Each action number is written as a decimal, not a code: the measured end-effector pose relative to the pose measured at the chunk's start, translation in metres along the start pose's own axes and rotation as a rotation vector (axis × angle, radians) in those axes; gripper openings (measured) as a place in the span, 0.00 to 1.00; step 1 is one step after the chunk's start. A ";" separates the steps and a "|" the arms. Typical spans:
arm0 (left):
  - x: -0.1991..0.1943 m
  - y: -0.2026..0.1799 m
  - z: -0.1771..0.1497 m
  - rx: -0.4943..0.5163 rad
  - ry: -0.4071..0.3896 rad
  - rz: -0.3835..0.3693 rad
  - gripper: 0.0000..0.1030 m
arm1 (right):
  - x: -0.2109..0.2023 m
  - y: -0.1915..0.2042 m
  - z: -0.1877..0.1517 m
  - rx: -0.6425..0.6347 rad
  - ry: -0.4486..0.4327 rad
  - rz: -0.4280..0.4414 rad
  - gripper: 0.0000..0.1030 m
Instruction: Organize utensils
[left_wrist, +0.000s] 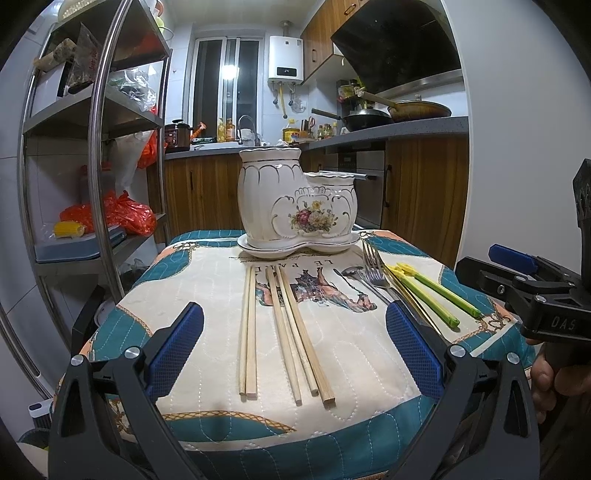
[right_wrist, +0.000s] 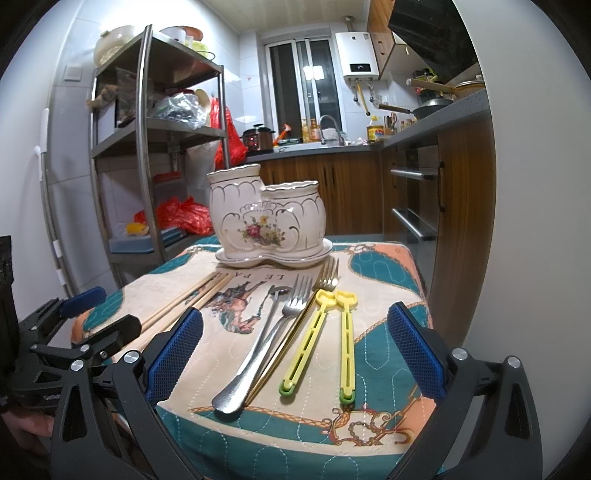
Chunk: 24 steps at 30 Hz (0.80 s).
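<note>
Chopsticks, five pale wooden ones (left_wrist: 280, 332), lie loose on the quilted cloth (left_wrist: 207, 280) before the white floral ceramic two-cup holder (left_wrist: 295, 199); left gripper (left_wrist: 295, 354) released, straddling them; right gripper (right_wrist: 295, 354) released over the forks (right_wrist: 280, 325); best pinch one pair mid-length.

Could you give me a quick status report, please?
Left tool and right tool open, empty. Chopsticks, forks on cloth. Ceramic holder empty, unobstructed.

Bare quilted cloth (left_wrist: 207, 295) lies open left of the wooden chopsticks (left_wrist: 280, 332). The white ceramic two-pot holder (left_wrist: 295, 199) blocks the far edge. A tall steel shelf rack (left_wrist: 99, 147) crowds the left side.
</note>
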<state>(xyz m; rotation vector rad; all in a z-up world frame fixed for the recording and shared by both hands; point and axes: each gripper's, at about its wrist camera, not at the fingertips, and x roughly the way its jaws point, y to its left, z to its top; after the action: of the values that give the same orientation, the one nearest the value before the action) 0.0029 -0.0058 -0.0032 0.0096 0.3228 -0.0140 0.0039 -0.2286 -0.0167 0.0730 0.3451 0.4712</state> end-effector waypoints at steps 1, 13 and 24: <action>0.000 0.000 0.000 0.000 0.000 0.000 0.95 | 0.000 0.000 0.000 0.000 0.000 0.000 0.96; 0.000 -0.001 0.000 0.001 0.001 0.000 0.95 | 0.000 0.000 0.000 0.000 0.001 0.001 0.96; 0.002 -0.001 -0.001 0.002 0.007 -0.001 0.95 | 0.001 0.000 0.000 0.002 0.000 0.003 0.96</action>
<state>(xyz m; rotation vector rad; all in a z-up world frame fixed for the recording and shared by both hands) 0.0048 -0.0065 -0.0053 0.0118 0.3295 -0.0148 0.0048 -0.2282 -0.0172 0.0753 0.3456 0.4734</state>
